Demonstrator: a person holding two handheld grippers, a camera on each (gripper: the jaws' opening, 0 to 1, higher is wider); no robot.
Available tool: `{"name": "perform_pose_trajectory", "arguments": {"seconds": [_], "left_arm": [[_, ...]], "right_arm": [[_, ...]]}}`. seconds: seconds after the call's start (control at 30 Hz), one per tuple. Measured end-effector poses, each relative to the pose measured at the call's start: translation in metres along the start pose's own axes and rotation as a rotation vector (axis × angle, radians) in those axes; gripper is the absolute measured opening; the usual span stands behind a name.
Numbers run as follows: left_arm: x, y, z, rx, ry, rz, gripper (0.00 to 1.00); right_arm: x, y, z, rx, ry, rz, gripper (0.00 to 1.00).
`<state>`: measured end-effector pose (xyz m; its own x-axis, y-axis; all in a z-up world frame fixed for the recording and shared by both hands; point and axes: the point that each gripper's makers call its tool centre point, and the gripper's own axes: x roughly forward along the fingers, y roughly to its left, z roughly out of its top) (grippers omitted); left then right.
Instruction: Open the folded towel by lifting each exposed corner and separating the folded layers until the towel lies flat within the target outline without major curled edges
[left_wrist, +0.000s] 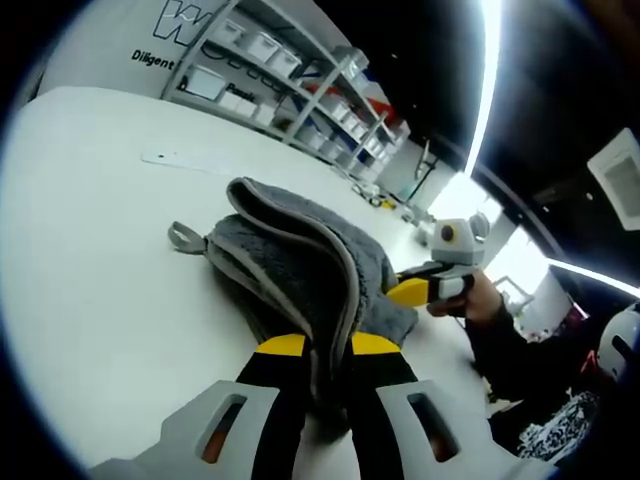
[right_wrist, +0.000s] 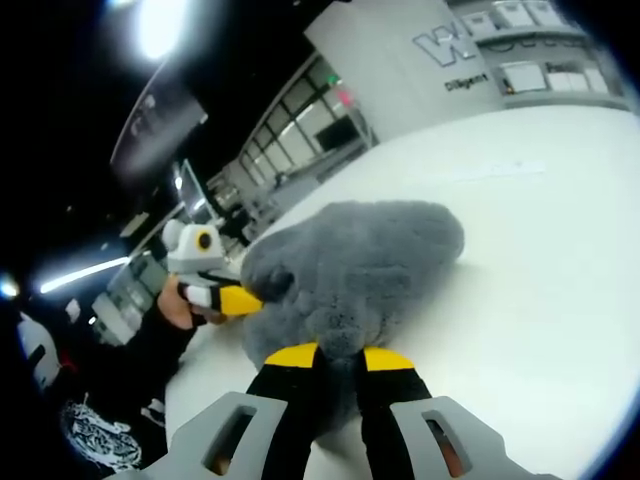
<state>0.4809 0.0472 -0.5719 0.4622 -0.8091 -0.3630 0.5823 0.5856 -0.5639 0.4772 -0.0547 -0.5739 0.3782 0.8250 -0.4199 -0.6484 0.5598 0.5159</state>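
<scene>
A grey terry towel (left_wrist: 300, 265) lies bunched on a white table (left_wrist: 90, 260), and everything else is placed against it. In the left gripper view, the left gripper (left_wrist: 328, 345) has its yellow-tipped black jaws drawn close on the towel's near edge, with several pale-trimmed folded layers pinched between them and rising in a ridge away from the tips. A small hanging loop (left_wrist: 184, 238) sticks out of the towel's left corner and rests on the table. At the towel's right side the right gripper (left_wrist: 425, 290) reaches in, its yellow tip touching the cloth, held by a hand (left_wrist: 482, 300) in a dark sleeve. Beyond the towel, a pale strip (left_wrist: 185, 161) lies flat on the table, and farther back stand shelves of bins (left_wrist: 290, 75).

In the right gripper view, the towel (right_wrist: 350, 270) humps up directly ahead of the right gripper (right_wrist: 338, 357), whose jaws are nearly closed with grey pile gripped between them. The left gripper (right_wrist: 225, 298) meets the towel's left side.
</scene>
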Motion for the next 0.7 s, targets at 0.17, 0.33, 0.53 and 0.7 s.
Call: {"name": "perform_pose_trajectory", "arguments": {"seconds": [0.17, 0.33, 0.53, 0.7], "left_arm": [[0.0005, 0.0004, 0.0005, 0.005, 0.001, 0.003, 0.11], [0.0033, 0.0016, 0.0022, 0.012, 0.013, 0.0, 0.11], [0.0047, 0.0015, 0.0028, 0.037, 0.028, 0.001, 0.1], [0.005, 0.0016, 0.0039, 0.053, 0.038, 0.004, 0.1]], "right_arm": [[-0.0021, 0.0022, -0.0027, 0.002, -0.003, -0.002, 0.1], [-0.0039, 0.0029, -0.0056, 0.017, -0.017, -0.014, 0.1], [-0.0061, 0.005, -0.0077, 0.027, -0.037, -0.023, 0.1], [-0.007, 0.0076, -0.0095, 0.016, -0.041, -0.036, 0.1]]}}
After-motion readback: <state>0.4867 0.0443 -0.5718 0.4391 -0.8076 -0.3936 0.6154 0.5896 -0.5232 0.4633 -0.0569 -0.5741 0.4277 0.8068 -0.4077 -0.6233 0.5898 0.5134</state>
